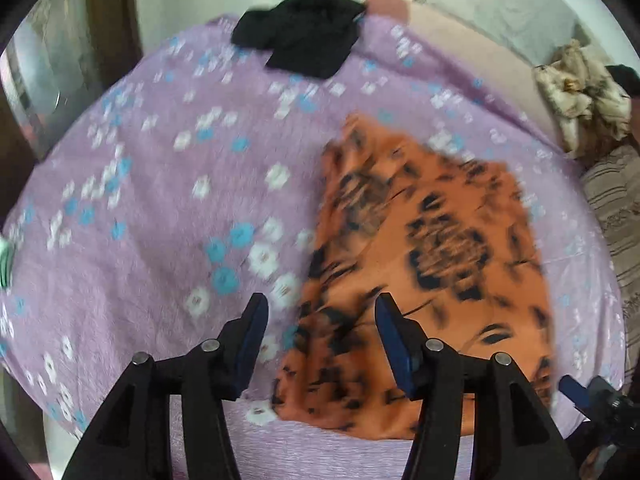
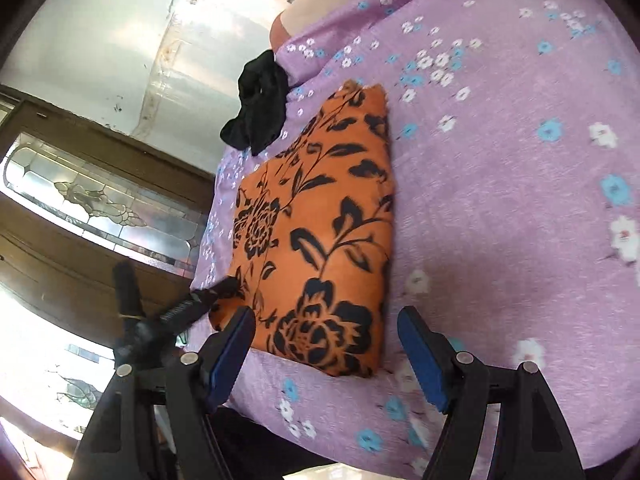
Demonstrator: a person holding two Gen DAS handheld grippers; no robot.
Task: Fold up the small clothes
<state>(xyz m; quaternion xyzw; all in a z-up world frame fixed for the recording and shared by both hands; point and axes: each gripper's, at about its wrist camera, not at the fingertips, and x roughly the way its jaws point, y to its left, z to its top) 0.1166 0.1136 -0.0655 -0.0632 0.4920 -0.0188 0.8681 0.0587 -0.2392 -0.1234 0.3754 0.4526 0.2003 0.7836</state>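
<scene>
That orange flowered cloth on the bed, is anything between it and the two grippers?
Nothing visible. The orange flowered cloth lies flat on the purple bedsheet. The left gripper and right gripper both hang open just above its near edge. The black garment sits beyond its far end.

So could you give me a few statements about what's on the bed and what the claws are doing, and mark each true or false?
1. The orange cloth lies on a purple flowered sheet. True.
2. The left claw is clamped on the orange cloth. False: its jaws are open, holding nothing.
3. A black garment lies beyond the orange cloth, near the sheet's far edge. True.
4. The right claw is shut. False: it is open and empty.
5. The orange cloth is plain. False: it carries a black flower pattern.
</scene>
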